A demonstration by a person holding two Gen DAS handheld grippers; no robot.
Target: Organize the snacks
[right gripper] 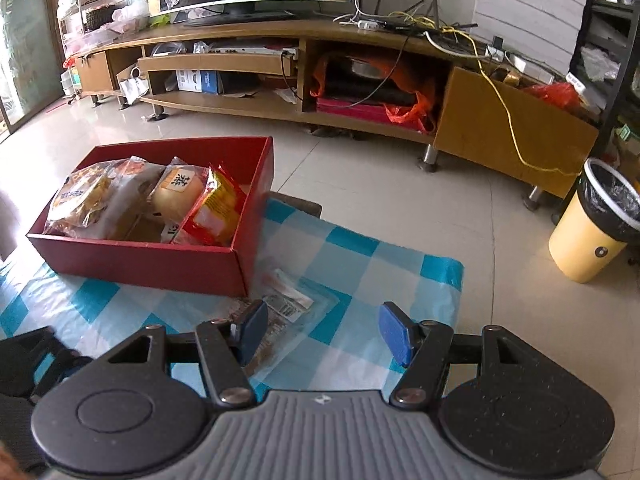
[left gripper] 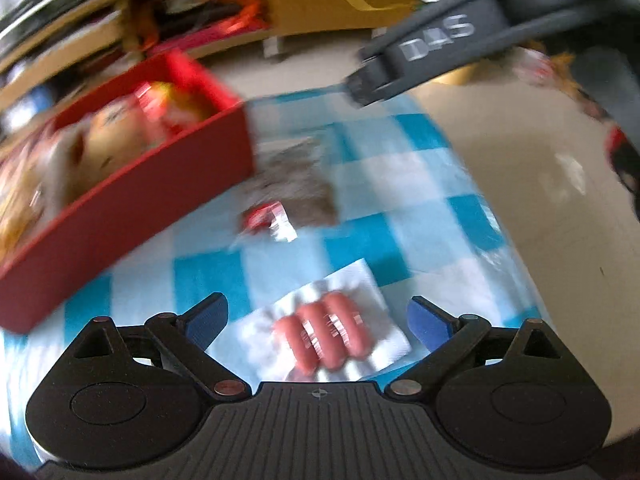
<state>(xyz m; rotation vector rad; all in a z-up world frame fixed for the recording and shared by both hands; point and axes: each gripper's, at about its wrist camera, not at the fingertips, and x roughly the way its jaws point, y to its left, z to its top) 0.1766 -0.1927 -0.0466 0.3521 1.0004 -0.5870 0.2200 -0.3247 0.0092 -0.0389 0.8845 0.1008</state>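
A red box [right gripper: 160,260] holding several snack packets [right gripper: 192,196] stands on a blue-and-white checked cloth [right gripper: 360,264]. In the left wrist view, which is blurred, the red box [left gripper: 132,200] is at the left. My left gripper [left gripper: 318,314] is open wide just above a clear packet of pink sausages [left gripper: 324,336], and its pads do not touch the packet. A clear packet with brown contents [left gripper: 296,184] lies beside the box. My right gripper [right gripper: 325,324] is open and empty over the cloth, with that clear packet [right gripper: 288,300] next to its left fingertip [right gripper: 254,326].
A long wooden TV stand [right gripper: 280,104] with cables and clutter runs along the back. A yellow bin with a black liner [right gripper: 592,232] stands on the tiled floor at the right. The other gripper's dark body [left gripper: 420,60] crosses the upper right of the left wrist view.
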